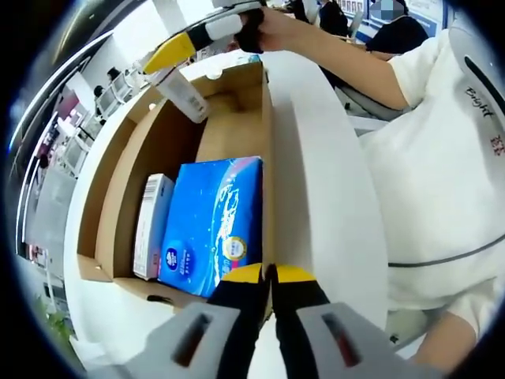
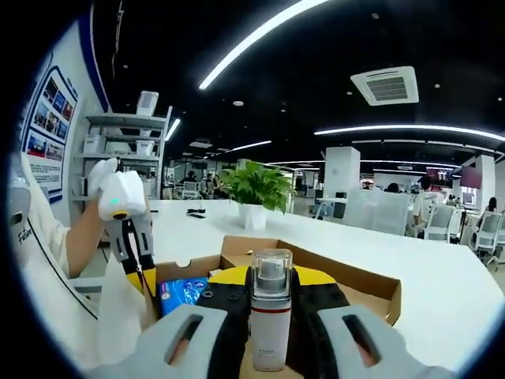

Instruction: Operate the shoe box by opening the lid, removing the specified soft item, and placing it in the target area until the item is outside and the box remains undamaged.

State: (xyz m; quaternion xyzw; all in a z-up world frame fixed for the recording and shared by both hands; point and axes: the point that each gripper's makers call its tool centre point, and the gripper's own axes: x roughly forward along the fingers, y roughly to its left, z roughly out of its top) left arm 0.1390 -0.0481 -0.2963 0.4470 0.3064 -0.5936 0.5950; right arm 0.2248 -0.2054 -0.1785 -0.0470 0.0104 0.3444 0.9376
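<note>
**Tube lifted clear above the open shoe box**

In the left gripper view, the left tool sits nearest, its yellow-tipped jaws pressed together with nothing between them, right at the near edge of the shoe box. The box lies open on the white table. Just inside that near edge a blue tissue pack lies flat, and a narrow white carton stands beside it against the box's side wall. Farther along, above the far end of the box, the right tool holds a white tube that hangs over the box interior. A person's hand grips that tool.

In the right gripper view, the right tool is clamped on the tube (clear cap up), which stands upright between the jaws. Beyond it lie the brown box flaps and a corner of the tissue pack. Past the box, a potted plant stands on the table.
</note>
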